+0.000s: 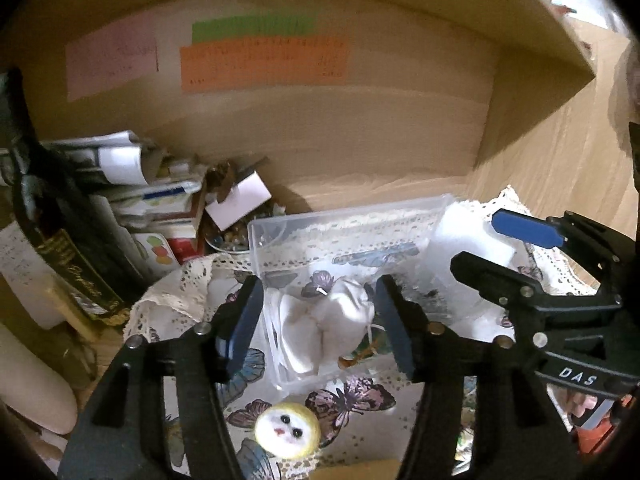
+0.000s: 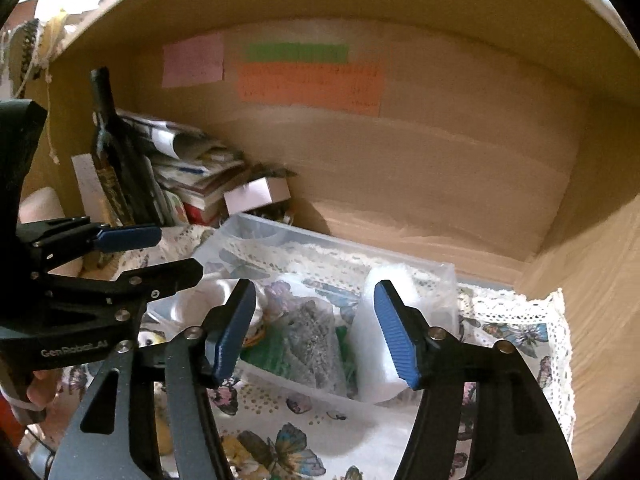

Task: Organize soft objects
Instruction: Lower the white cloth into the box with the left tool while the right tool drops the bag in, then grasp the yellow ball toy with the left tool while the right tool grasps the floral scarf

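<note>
A clear plastic box (image 1: 256, 236) sits on a butterfly-print cloth (image 1: 352, 396) inside a wooden shelf. In it lie a white cloth pouch (image 1: 344, 316), a white sponge block (image 1: 468, 240), and, in the right wrist view, a grey sachet (image 2: 312, 340) beside the white block (image 2: 380, 340). A small yellow-and-white plush face (image 1: 287, 429) lies on the cloth in front of the box. My left gripper (image 1: 320, 320) is open and empty, hovering over the pouch. My right gripper (image 2: 316, 332) is open and empty above the box (image 2: 224, 240); it also shows in the left wrist view (image 1: 492, 240).
A dark wine bottle (image 2: 108, 148) and a pile of books and papers (image 1: 132, 200) stand at the back left. Coloured paper notes (image 1: 264, 64) are stuck on the shelf's back wall. A shelf side wall (image 1: 560, 168) rises on the right.
</note>
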{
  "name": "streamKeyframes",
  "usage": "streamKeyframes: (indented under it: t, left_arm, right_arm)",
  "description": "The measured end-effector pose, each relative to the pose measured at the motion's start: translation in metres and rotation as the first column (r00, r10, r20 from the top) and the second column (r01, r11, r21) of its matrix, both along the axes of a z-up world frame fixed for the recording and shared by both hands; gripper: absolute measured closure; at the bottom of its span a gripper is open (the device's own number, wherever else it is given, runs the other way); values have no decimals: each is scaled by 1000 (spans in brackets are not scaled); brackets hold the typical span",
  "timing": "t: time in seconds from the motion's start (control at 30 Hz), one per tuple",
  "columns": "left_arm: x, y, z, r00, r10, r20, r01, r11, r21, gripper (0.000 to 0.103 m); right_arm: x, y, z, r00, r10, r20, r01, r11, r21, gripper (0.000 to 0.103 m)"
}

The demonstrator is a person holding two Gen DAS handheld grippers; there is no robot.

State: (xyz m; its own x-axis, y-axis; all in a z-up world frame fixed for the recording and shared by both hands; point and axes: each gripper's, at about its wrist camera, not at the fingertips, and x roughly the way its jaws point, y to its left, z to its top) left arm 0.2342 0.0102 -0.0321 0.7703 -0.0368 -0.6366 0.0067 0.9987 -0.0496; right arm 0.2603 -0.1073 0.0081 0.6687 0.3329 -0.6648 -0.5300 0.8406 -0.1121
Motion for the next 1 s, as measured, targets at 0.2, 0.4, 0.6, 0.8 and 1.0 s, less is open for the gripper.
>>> streamKeyframes:
  t: [0.2,0.4,0.6,0.8,1.0]
  left_arm:
    - [-24,-3,17,999,8,46,-8,1000,-13,32]
    - [-49,-3,25,996,30,82,-30,1000,-3,8]
    - [-62,1,9,998,51,30,-52,998,31,7]
    - [-60,8,-27,996,58,-73,-56,998,32,7]
    - [-52,10,-62,985,71,-157,-68,997,22,23]
  right_arm:
    - [-19,-9,19,999,15,42,-16,999,36,35]
    - [-40,-18,29,998,25,64,-28,998,49,24]
    - [-50,-33,17,1000,-2,31,1,999,48,23]
    - [-54,-42,-16,997,-5,-82,9,999,40,23]
    - [-62,-41,-46,982,15,-189,-7,999,41,23]
